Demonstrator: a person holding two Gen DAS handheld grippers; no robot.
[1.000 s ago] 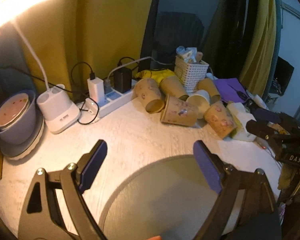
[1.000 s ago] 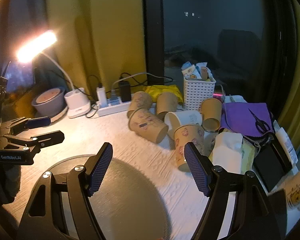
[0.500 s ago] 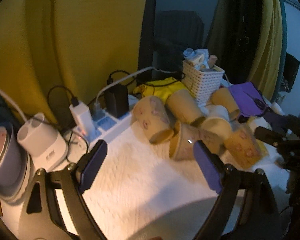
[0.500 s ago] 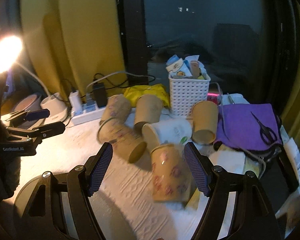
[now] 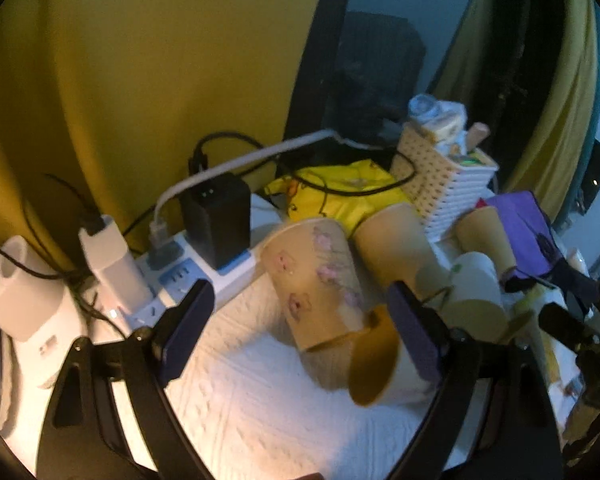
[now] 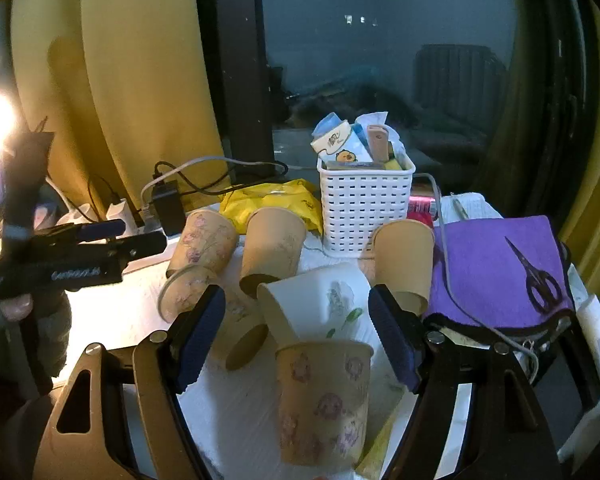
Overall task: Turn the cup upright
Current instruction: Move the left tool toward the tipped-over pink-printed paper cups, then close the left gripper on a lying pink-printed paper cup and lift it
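Both tongs, left [image 5: 296,326] and right [image 6: 296,332], have closed in on the cups, jaws wide and empty. The printed cup [image 6: 324,400], at six o'clock in the right view, now lies between the right jaws, ready for grasping.

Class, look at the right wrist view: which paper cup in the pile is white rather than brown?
The white cup with a green leaf print, lying on its side mid-pile; every other cup is brown.
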